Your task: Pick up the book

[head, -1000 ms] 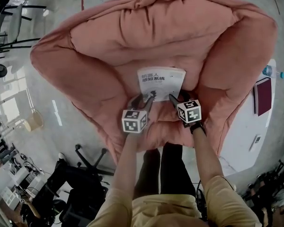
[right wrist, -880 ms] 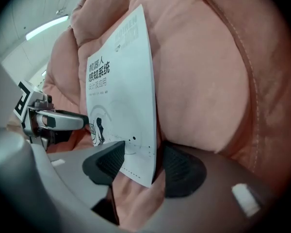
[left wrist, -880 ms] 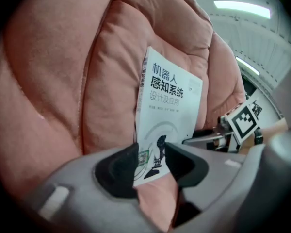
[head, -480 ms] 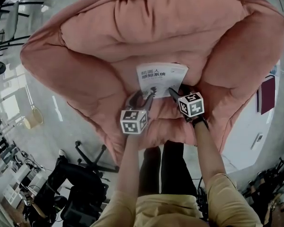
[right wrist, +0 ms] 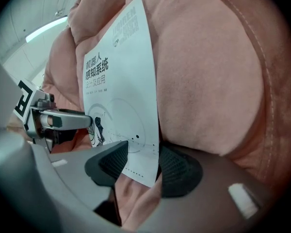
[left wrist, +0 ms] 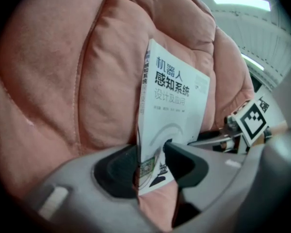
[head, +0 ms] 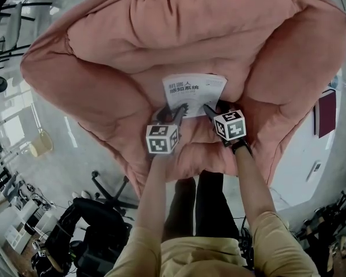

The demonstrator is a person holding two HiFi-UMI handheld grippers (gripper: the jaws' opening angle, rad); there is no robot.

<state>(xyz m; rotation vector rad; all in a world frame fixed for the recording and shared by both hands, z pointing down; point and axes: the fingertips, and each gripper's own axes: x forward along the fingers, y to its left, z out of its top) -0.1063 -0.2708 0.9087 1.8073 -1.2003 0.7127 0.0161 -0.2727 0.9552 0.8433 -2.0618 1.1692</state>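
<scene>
Both tongs are closing now. The left gripper (head: 178, 113) pinches the book (head: 194, 89) at its 7 o'clock corner and the right gripper (head: 208, 109) at 5 o'clock, pads on cover and back. The book leans in the pink beanbag's (head: 98, 56) hollow, unlifted; I'd say the lift comes next. A second ago the jaws gaped wider, just at its lower edge.
</scene>
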